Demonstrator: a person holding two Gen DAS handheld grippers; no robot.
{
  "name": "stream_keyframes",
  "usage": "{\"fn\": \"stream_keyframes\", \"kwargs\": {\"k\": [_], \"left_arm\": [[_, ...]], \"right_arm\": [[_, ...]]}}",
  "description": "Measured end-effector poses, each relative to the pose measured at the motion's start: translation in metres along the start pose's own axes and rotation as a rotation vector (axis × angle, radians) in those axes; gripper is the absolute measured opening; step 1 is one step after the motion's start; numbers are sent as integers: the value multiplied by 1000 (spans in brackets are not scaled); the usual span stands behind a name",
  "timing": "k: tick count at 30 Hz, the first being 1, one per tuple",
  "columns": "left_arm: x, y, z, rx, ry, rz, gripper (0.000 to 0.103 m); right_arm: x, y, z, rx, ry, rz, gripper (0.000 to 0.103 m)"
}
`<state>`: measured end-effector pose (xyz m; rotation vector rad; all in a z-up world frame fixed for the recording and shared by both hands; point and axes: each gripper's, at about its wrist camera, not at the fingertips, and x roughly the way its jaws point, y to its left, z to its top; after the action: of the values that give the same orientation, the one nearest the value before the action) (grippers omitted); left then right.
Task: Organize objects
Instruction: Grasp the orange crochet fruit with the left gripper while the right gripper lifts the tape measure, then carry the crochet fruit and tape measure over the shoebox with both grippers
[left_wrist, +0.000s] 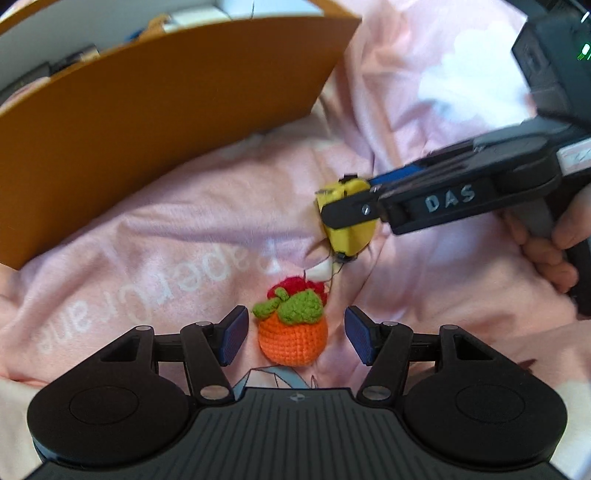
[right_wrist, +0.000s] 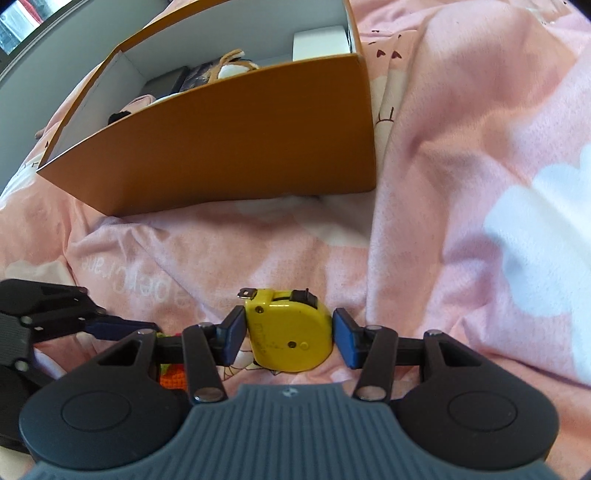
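Observation:
An orange crochet fruit (left_wrist: 291, 341) with a green leaf top lies on the pink bedspread (left_wrist: 166, 236). My left gripper (left_wrist: 295, 326) stands open around it, with a small gap between each blue pad and the fruit. A red crochet piece (left_wrist: 295, 286) lies just behind the fruit. My right gripper (right_wrist: 290, 334) is shut on a yellow tape measure (right_wrist: 290, 332), one pad pressed against each of its sides. In the left wrist view the tape measure (left_wrist: 349, 225) hangs above the bedspread, beyond and to the right of the fruit.
An open orange cardboard box (right_wrist: 240, 140) stands on the bedspread behind, holding several items, among them a white box (right_wrist: 319, 40). Its near wall (left_wrist: 147, 122) rises close on the left. A hand (left_wrist: 546, 254) holds the right gripper's handle.

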<state>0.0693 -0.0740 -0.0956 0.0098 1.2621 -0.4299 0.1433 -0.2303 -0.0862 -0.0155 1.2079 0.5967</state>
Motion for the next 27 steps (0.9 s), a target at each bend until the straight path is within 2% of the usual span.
{"fn": "stream_keyframes", "kwargs": {"k": [3, 5, 11, 15, 19, 27], "left_arm": [[4, 0, -1, -9, 19, 15, 60], [4, 1, -2, -12, 25, 21, 50], [-1, 2, -5, -31, 5, 20, 47], [-20, 9, -7, -72, -86, 29, 47], [-45, 21, -6, -140, -183, 6, 47], [-107, 27, 17, -166, -389, -19, 47]], "right_arm": [[1, -1, -1, 2, -2, 7, 53], [3, -1, -1, 6, -4, 12, 53], [5, 2, -2, 2, -10, 11, 53], [1, 5, -3, 5, -25, 10, 53], [-16, 7, -1, 19, -71, 24, 53], [-72, 31, 20, -42, -221, 85, 53]]}}
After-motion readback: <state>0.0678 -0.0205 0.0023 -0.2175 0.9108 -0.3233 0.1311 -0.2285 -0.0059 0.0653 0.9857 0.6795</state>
